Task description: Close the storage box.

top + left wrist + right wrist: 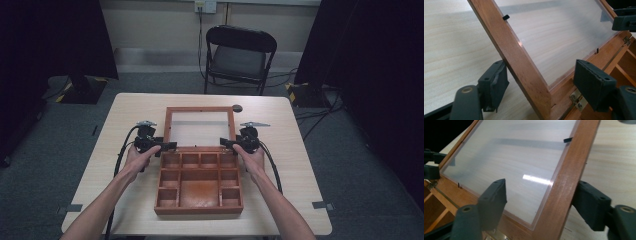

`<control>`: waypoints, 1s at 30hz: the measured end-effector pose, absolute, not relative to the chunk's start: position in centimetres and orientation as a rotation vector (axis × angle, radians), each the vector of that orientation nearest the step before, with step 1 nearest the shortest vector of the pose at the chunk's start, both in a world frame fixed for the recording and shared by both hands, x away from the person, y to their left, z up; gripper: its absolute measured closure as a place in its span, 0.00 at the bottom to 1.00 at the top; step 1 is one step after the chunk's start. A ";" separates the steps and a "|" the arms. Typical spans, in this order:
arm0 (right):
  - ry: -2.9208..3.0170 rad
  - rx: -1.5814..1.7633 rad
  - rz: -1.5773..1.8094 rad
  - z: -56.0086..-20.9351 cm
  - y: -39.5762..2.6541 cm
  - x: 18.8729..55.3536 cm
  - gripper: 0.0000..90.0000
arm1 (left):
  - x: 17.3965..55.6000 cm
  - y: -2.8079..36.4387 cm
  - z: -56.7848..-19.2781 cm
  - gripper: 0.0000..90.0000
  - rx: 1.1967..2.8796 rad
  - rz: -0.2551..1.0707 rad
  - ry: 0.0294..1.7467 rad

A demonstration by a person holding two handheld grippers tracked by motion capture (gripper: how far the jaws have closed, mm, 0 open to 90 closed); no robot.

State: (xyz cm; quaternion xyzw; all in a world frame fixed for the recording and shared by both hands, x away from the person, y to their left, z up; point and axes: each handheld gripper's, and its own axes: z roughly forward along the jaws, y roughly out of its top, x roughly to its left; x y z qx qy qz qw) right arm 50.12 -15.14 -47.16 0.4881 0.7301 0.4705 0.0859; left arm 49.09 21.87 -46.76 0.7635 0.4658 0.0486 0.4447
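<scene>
I have the box (pixel 199 186) open mid-worktop (pixel 285 150), its glazed lid (pixel 200 126) lying back beyond the hinge; each side rail sits between a tool's part-open jaws, left tool (pixel 541 82) and right tool (pixel 544 200) alike, pads not visibly clamped; both are equally near, so I'd swing the lid toward me.

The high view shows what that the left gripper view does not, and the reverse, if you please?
The high view adds the folding chair and the box's large front compartment. The left gripper view adds a brass hinge and a small black clip on the lid's frame. Shared: the glazed lid, the table, and the left tool and right tool at the lid's side rails.
</scene>
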 end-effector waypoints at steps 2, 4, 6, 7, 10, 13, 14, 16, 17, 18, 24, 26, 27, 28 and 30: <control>2.174 1.454 1.422 -47.0 -15.3 50.1 0.34 | 49.1 21.8 -46.6 0.32 1.897 0.131 1.157; 2.174 1.454 1.424 -46.9 -15.4 50.1 0.34 | 49.1 21.8 -46.5 0.32 1.892 0.131 1.160; 2.171 1.451 1.428 -46.8 -15.4 50.0 0.35 | 49.0 21.9 -46.3 0.33 1.886 0.128 1.157; 2.168 1.453 1.431 -46.7 -15.4 49.9 0.35 | 49.0 22.0 -46.2 0.34 1.883 0.129 1.148; 2.160 1.431 1.443 -46.2 -15.6 49.7 0.38 | 48.8 22.5 -45.8 0.37 1.852 0.119 1.131; 2.161 1.411 1.445 -45.8 -15.6 49.5 0.38 | 48.7 22.6 -45.6 0.37 1.841 0.118 1.118; 2.162 1.403 1.443 -45.7 -15.6 49.5 0.38 | 48.7 22.6 -45.6 0.37 1.841 0.118 1.118; 2.157 1.409 1.449 -45.5 -15.6 49.4 0.38 | 48.6 22.6 -45.4 0.37 1.848 0.128 1.108; 2.158 1.407 1.449 -45.4 -15.6 49.4 0.39 | 48.6 22.6 -45.4 0.37 1.842 0.127 1.110; 2.156 1.409 1.449 -45.4 -15.7 49.4 0.39 | 48.5 22.7 -45.3 0.38 1.842 0.130 1.106; 2.158 1.402 1.468 -44.7 -15.9 49.2 0.40 | 48.4 23.2 -44.8 0.44 1.817 0.119 1.100; 2.152 1.399 1.481 -44.5 -16.0 49.1 0.41 | 48.4 23.2 -44.7 0.46 1.811 0.118 1.097; 2.152 1.394 1.484 -44.4 -16.0 49.0 0.41 | 48.3 23.3 -44.5 0.47 1.804 0.123 1.092; 2.151 1.396 1.484 -44.3 -16.1 48.9 0.42 | 48.3 23.4 -44.4 0.48 1.802 0.124 1.092; 2.144 1.387 1.494 -44.1 -16.1 48.8 0.43 | 48.2 23.5 -44.3 0.51 1.799 0.126 1.083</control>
